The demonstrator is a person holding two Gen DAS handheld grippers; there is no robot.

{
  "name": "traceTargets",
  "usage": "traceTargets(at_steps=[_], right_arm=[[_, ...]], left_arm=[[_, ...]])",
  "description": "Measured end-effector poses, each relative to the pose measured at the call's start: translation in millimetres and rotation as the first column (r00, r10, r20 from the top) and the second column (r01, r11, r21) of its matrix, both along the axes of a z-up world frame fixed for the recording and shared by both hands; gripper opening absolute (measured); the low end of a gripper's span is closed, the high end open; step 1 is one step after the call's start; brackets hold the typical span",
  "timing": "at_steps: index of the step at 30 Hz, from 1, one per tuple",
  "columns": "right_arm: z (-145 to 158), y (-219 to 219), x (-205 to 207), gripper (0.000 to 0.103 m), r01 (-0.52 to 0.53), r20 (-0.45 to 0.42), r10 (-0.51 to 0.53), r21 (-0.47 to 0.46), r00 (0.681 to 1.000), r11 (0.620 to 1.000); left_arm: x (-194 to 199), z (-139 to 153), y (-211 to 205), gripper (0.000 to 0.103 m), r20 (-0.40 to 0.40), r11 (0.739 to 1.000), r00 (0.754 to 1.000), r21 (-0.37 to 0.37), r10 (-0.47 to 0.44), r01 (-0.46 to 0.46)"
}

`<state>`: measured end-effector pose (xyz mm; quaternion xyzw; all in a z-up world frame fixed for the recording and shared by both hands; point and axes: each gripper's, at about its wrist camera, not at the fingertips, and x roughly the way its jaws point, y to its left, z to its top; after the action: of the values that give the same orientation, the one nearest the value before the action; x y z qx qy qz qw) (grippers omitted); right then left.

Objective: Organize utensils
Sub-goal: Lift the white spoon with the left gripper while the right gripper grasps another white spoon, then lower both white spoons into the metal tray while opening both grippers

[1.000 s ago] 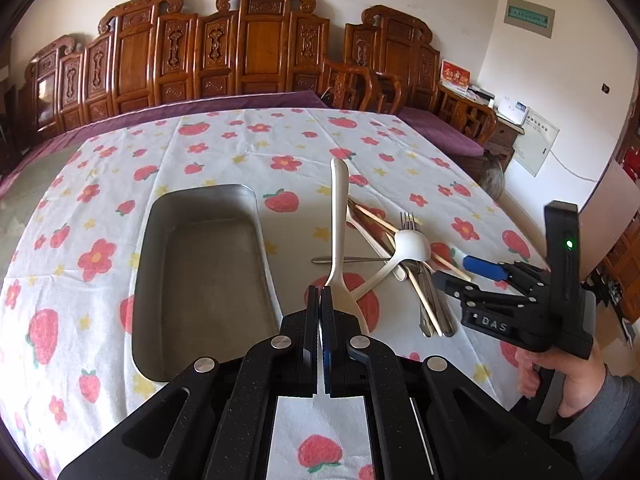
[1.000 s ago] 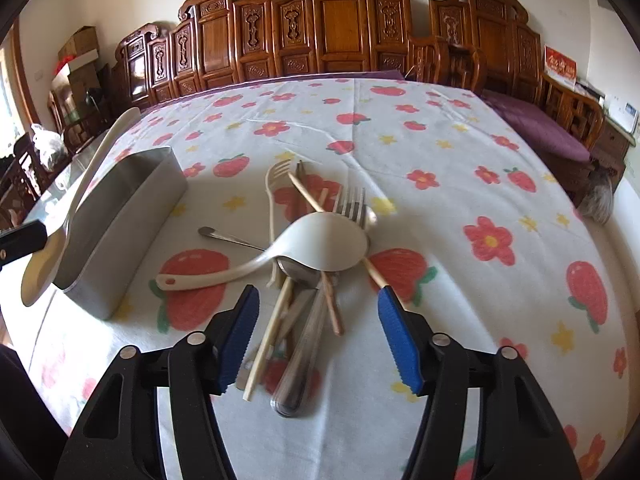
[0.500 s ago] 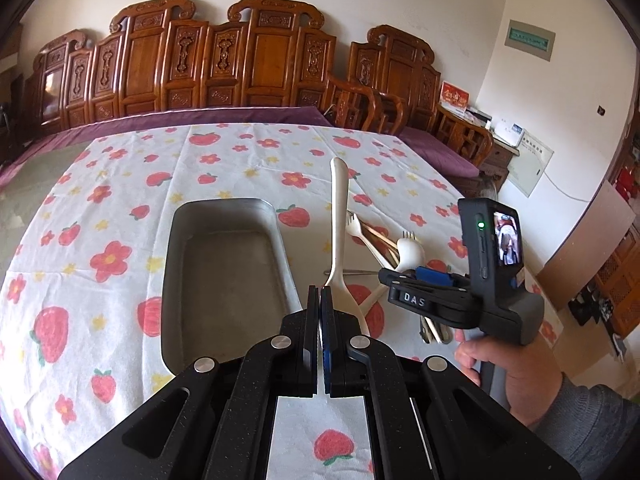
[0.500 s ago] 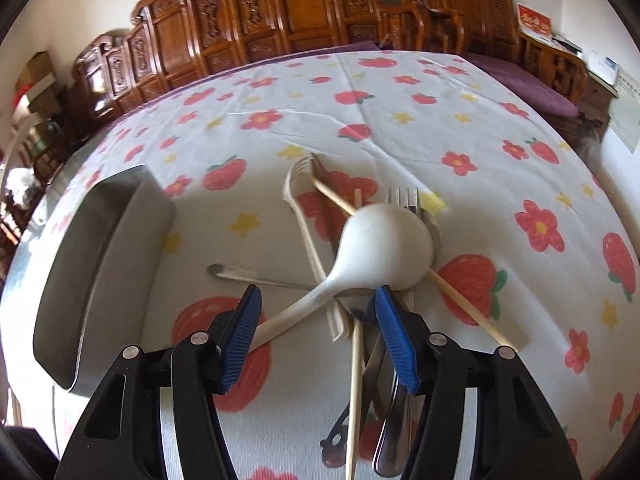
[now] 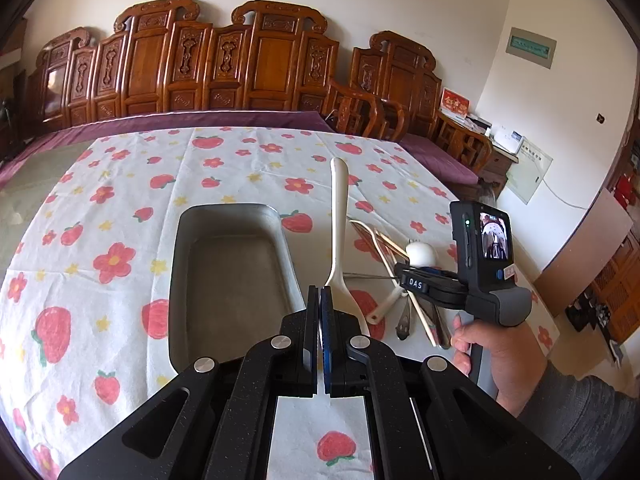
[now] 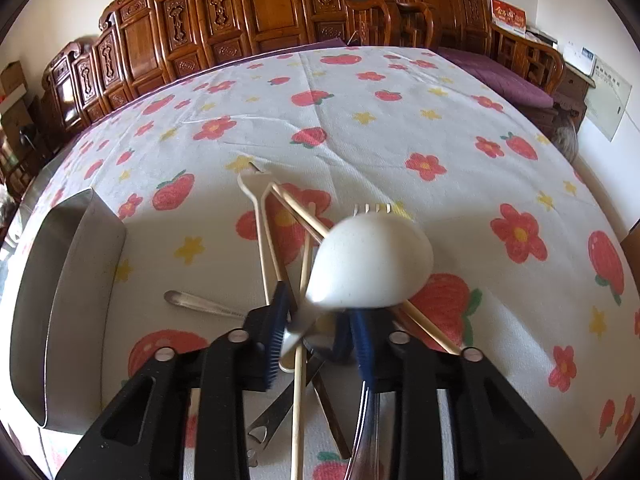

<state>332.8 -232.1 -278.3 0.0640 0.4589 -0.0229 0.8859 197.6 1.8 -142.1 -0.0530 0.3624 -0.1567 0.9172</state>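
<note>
A white tablecloth (image 5: 240,168) printed with red strawberries, flowers and yellow stars is being seen spread over the table. Its far edge is being bordered by a purple cloth (image 5: 180,120). Behind it, a row of carved wooden chairs (image 5: 256,64) is being shown standing against a pale wall (image 5: 460,12). At the right, a small wooden side table (image 5: 472,140) is being occupied by a red card (image 5: 455,103) and papers. A framed sign (image 5: 530,47) is being displayed high on the wall, and a white sheet (image 5: 528,172) lower down.
</note>
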Motion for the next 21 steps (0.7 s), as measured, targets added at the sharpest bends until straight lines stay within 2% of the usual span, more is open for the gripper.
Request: traceTargets(at_steps=[2,9,14,21], right_arm=[[0.2,-2.8,-1.3,0.015,-0.003,-0.002,0.003,-0.001,1.000,1.000],[23.2,-6.7,-19.3,0.007,-0.050,0.069,0.046,0.053,0.997,0.997],[53.6,-5.7,-31.5,0.007,-0.119,0.131,0.108,0.086,0.986,0.989],[90.5,5.8,-42.9,0.007,-0.225,0.187,0.203,0.104,0.961,0.969]], left_arm=[[-0.4,0.3,-0.5,0.000,0.001,1.000,1.000,0.003,0.000,0.000],[0.3,0.2,-0.9,0.000,0.004,1.000,1.000,0.009,0.003,-0.003],[1.1,2.9,0.8,0.000,0.011,1.000,1.000,0.017,0.009,-0.009],[8.8,4.1,15.6,0.000,0.025,0.997,0.999,0.065,0.042,-0.043]])
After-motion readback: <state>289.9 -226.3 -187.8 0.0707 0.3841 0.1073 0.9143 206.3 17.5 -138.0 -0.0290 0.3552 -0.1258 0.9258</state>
